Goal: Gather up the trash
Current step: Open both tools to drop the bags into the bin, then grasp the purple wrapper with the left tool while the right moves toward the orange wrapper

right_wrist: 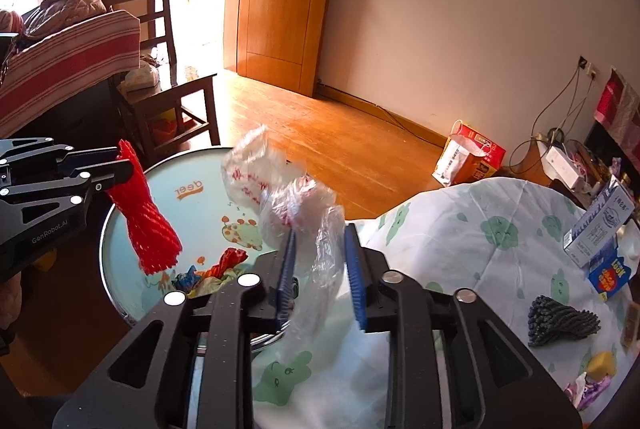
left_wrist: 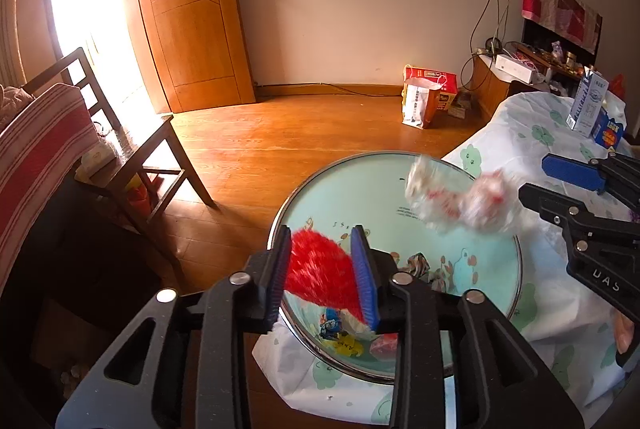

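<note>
A red foam net (left_wrist: 320,269) was seen loose between the left gripper's (left_wrist: 326,275) parted fingers, one clear crumpled bag (right_wrist: 296,213) between the right gripper's (right_wrist: 320,277), both over one basin (left_wrist: 360,181).

Motion-blurred clear plastic bag (left_wrist: 460,197); basin (left_wrist: 372,189) partly behind fingers (left_wrist: 364,273)

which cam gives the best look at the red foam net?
Right wrist view. It shows the red foam net side-on and whole, hanging from the left gripper above the basin. The left wrist view shows only the part of the net between its own fingers, close up and blurred.
</note>
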Available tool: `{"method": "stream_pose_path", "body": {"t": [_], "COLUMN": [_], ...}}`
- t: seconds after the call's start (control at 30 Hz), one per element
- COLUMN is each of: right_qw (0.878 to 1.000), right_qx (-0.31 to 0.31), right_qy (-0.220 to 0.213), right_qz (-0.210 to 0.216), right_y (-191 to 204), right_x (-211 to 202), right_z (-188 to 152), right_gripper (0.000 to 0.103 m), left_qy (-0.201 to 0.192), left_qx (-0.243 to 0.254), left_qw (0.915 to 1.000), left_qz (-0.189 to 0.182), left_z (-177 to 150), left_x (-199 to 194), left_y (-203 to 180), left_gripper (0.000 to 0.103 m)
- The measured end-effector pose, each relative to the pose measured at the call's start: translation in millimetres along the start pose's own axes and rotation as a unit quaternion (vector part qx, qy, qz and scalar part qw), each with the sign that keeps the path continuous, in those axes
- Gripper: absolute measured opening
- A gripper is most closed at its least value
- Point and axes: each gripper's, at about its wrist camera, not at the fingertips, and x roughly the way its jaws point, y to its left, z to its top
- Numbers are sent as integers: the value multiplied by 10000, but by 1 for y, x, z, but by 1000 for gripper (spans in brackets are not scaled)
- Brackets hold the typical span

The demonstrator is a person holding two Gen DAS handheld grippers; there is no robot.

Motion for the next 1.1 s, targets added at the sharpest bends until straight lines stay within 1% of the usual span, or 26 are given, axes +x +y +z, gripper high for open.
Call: {"method": "stream_pose_path", "body": {"t": [0.07, 0.1, 0.13, 0.17, 0.23, 0.37, 0.47, 0.5, 0.57, 0.6, 0.7, 0.8, 0.9, 1.0, 1.1], "right_qw": [10000, 10000, 9999, 9999, 9998, 9989, 9970, 9956, 9933, 9904, 9837, 9726, 9632, 9544, 9406], "right_qx": [39, 66, 78, 96, 153, 349, 482, 626, 756, 868, 1141, 1469, 1648, 1819, 2101], "right_qy": [-22, -39, -52, -63, -72, -115, -145, -156, -149, -119, -12, 163, 280, 378, 451], "right_qz": [-5, -28, -45, -70, -123, -289, -591, -683, -867, -1065, -1389, -1795, -2104, -2339, -2627], "right_y": [0, -2, -2, -4, -8, -25, -44, -55, -70, -82, -108, -141, -165, -184, -209], "right_x": [-1, -2, -3, -6, -11, -32, -54, -66, -80, -92, -112, -136, -158, -176, -196], "right_z": [-1, -2, -3, -4, -6, -12, -23, -30, -43, -54, -78, -111, -143, -171, -206], "right_gripper": [51, 55, 57, 60, 61, 64, 67, 67, 70, 71, 74, 76, 78, 79, 79], "left_qy": [-11, -13, -9, -23, -23, 44, 51, 38, 32, 26, -9, -39, -99, -146, -158], "left_qx": [-18, -30, -36, -57, -101, 19, 200, 252, 387, 453, 618, 783, 964, 1126, 1293], "left_qw": [10000, 10000, 10000, 10000, 9999, 10000, 9996, 9994, 9985, 9980, 9959, 9931, 9893, 9855, 9815], "left_qz": [5, -5, 1, 29, 18, -70, -210, -254, -388, -445, -661, -874, -1088, -1263, -1401], "left_z": [-1, -1, -1, -2, -4, -12, -18, -20, -22, -23, -23, -22, -21, -20, -19], "left_x": [-1, -1, -1, -2, -1, 0, -1, -3, -4, -5, -6, -9, -13, -16, -21], "left_y": [-1, -2, -3, -4, -8, -28, -48, -56, -73, -81, -109, -141, -171, -199, -229], "left_gripper": [48, 50, 57, 70, 79, 86, 90, 91, 92, 92, 92, 93, 93, 93, 93]}}
